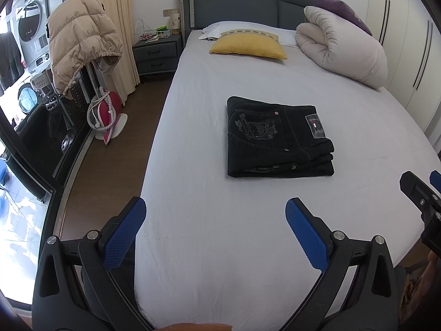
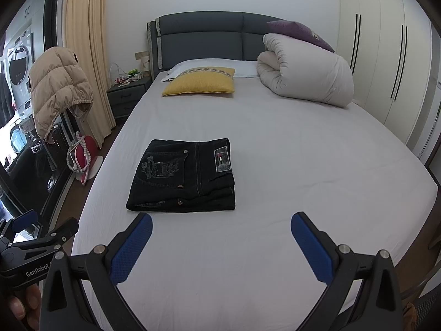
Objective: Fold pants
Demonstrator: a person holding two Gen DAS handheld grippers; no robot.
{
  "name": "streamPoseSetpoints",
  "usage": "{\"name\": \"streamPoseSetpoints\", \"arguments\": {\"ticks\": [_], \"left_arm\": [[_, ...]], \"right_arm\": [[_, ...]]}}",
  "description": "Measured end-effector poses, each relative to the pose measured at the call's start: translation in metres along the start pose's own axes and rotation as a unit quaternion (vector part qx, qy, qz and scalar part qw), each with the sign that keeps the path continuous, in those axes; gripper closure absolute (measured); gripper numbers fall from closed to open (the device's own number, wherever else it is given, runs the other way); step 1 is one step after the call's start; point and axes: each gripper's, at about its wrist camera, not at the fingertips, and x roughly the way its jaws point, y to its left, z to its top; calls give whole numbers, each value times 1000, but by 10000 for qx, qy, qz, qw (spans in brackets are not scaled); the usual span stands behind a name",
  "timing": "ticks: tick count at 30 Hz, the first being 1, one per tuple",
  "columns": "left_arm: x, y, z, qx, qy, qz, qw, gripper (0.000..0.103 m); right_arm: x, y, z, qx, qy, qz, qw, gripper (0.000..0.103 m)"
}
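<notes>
Black jeans (image 1: 278,138) lie folded into a compact rectangle on the white bed sheet (image 1: 220,234), back pocket embroidery and waist label facing up. They also show in the right wrist view (image 2: 184,175). My left gripper (image 1: 215,212) is open and empty, held above the sheet short of the jeans' near edge. My right gripper (image 2: 222,226) is open and empty, also short of the jeans and slightly to their right. Each gripper shows at the edge of the other's view, the right one (image 1: 421,195) and the left one (image 2: 41,234).
A yellow pillow (image 1: 248,45) and a rolled white duvet (image 1: 341,47) lie at the head of the bed. A nightstand (image 1: 155,52), a beige jacket (image 1: 82,35) on a rack and a red iron (image 1: 106,113) stand left of the bed. A wardrobe (image 2: 386,55) is on the right.
</notes>
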Motion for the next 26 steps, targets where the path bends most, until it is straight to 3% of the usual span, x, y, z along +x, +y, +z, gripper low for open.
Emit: {"name": "streamPoseSetpoints", "arguments": {"ticks": [26], "left_arm": [[2,-1,4,36,-14,19,10000,0]], "right_arm": [[5,-6,-5,-25,62,27,10000,0]]}}
